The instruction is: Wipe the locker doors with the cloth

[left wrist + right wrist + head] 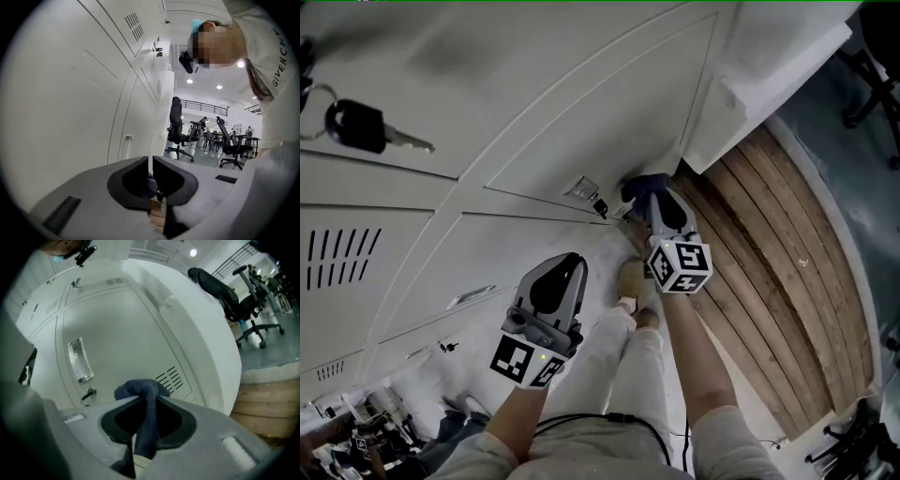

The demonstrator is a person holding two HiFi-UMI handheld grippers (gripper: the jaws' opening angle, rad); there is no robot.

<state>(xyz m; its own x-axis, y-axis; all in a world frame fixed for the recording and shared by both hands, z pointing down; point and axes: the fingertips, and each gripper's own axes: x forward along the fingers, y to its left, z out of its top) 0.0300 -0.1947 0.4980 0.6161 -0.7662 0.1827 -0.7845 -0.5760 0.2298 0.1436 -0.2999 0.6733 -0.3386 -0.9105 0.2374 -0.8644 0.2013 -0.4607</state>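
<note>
While tight on the cloth (pixel 137 389), right gripper (pixel 148 402) near a locker door (pixel 122 341)

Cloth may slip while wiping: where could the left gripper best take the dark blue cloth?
Probably the bunched end of the dark blue cloth poking past the right gripper, approached from the locker door side; the rest hangs clamped between its jaws.
</note>
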